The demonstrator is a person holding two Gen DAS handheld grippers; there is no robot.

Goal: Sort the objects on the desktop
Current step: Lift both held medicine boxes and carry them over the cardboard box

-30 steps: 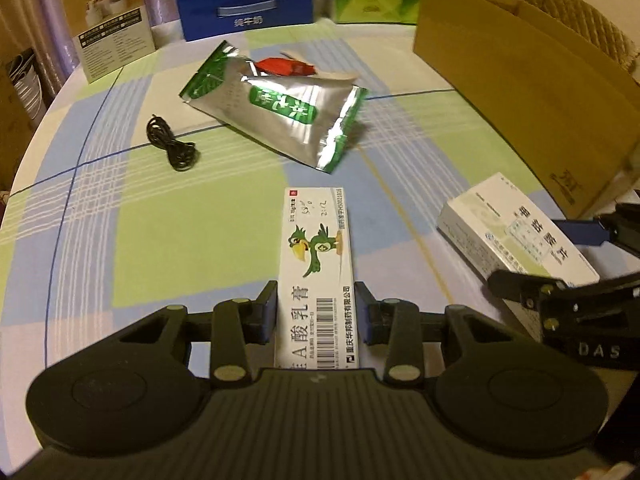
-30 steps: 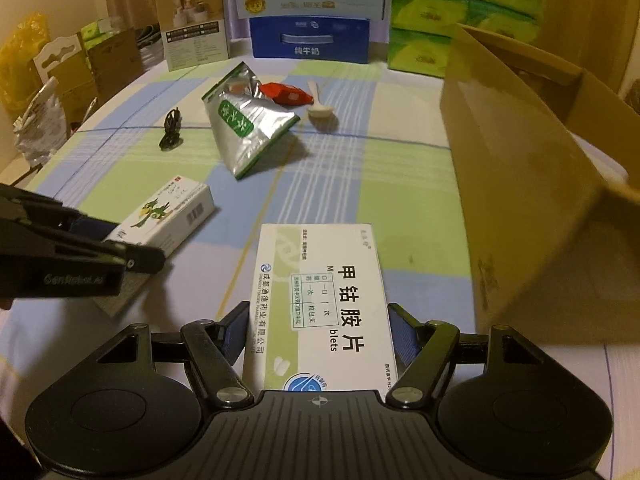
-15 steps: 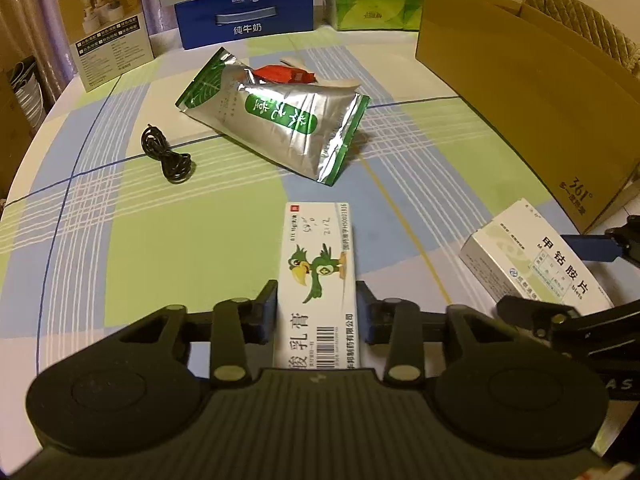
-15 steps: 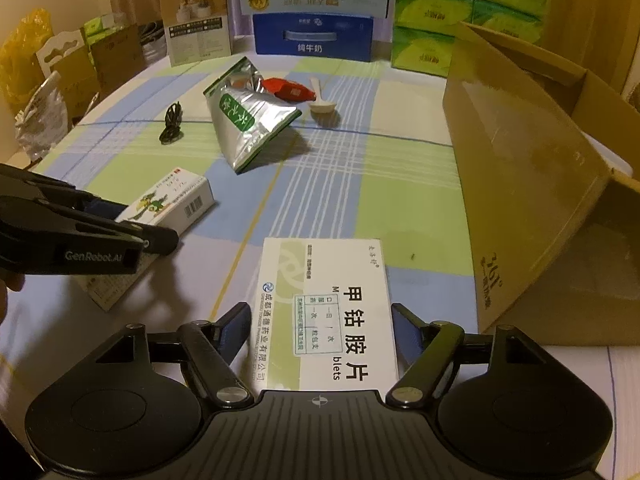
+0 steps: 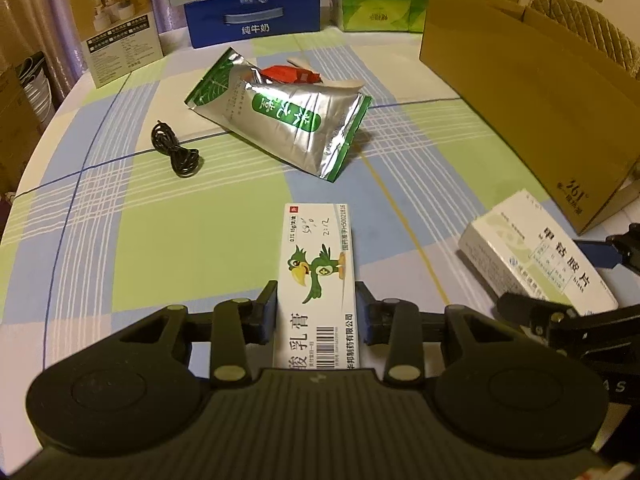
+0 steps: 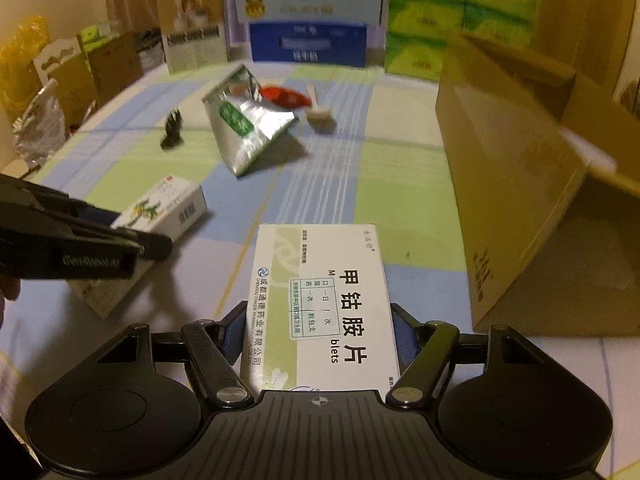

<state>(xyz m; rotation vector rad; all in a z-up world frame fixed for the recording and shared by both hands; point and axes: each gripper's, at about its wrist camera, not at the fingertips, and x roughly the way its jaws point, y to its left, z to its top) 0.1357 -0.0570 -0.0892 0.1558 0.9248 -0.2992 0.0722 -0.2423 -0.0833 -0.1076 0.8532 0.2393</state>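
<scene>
My left gripper (image 5: pixel 316 316) is shut on a narrow white ointment box with a green parrot (image 5: pixel 318 276), held above the checked tablecloth. That box also shows in the right wrist view as the parrot box (image 6: pixel 164 208). My right gripper (image 6: pixel 318 332) is shut on a wider white-and-green tablet box (image 6: pixel 320 296), which appears in the left wrist view as the tablet box (image 5: pixel 532 256). An open brown cardboard box (image 6: pixel 520 184) stands at the right. A silver-green foil pouch (image 5: pixel 280 120), a red packet (image 5: pixel 292 74) and a coiled black cable (image 5: pixel 178 152) lie further back.
A small wooden scoop (image 6: pixel 318 110) lies behind the pouch. At the table's back edge stand a blue milk carton (image 5: pixel 252 20), green tissue packs (image 5: pixel 380 4) and a cream product box (image 5: pixel 116 24). Bags and cartons (image 6: pixel 60 80) crowd the far left.
Both grippers have risen and drawn back with their boxes, so the table looks further away. The right wrist view now swings, with motion blur.
</scene>
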